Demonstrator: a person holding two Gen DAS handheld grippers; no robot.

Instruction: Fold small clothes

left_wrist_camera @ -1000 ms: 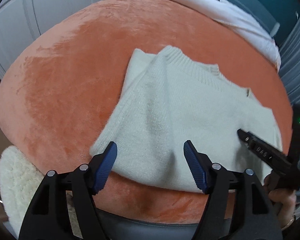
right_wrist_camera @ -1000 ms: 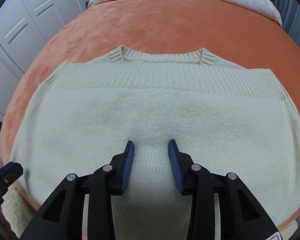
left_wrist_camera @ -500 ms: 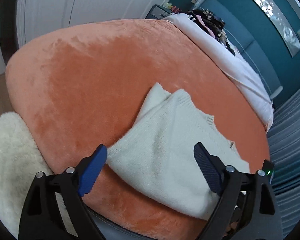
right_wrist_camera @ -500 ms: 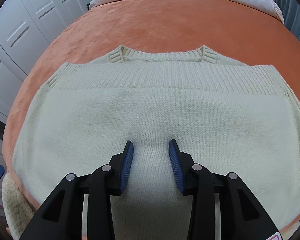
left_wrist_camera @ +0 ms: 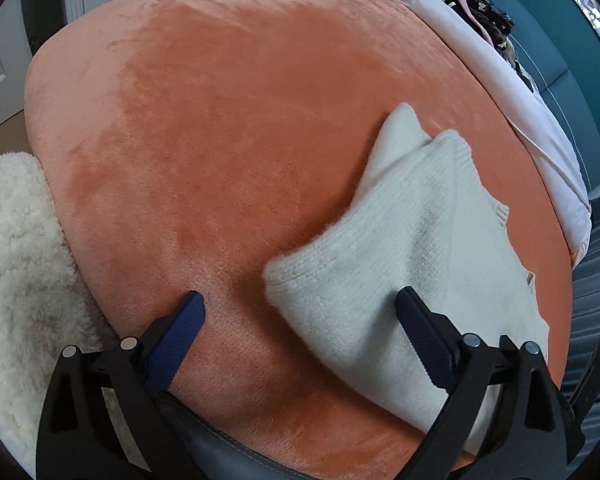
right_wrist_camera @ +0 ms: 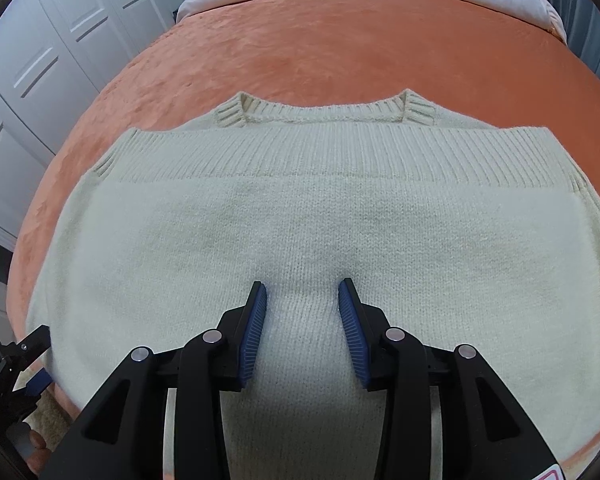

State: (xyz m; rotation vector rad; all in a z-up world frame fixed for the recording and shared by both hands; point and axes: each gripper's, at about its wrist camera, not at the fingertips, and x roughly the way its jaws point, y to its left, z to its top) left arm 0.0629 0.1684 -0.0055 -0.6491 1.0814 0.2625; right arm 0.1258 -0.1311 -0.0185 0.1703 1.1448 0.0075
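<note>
The left gripper has its jaws spread really wide, and they've just been opening further. Nothing is clamped between them: the near-left corner of the cream knit sweater sits in the gap, closer to the right-hand pad, but neither pad presses on it. The other pad hangs over bare orange blanket.

The right gripper is parked over the middle of the sweater with its jaws partly apart. A soft ridge of knit bulges up between the pads, so the tips look planted on the fabric, pinning it rather than pinching it, though it's hard to say for sure.

The sweater lies flat on the blanket-covered bed. The ribbed hem band sits just short of the neckline, so it looks folded bottom-up once already, with the collar poking out past the band at the far side. No loose sleeves show; they're probably tucked under.

So roughly midway. Likely next: grab that left corner and bring the side across while the right gripper holds the middle down. A fluffy white rug shows past the bed edge.
</note>
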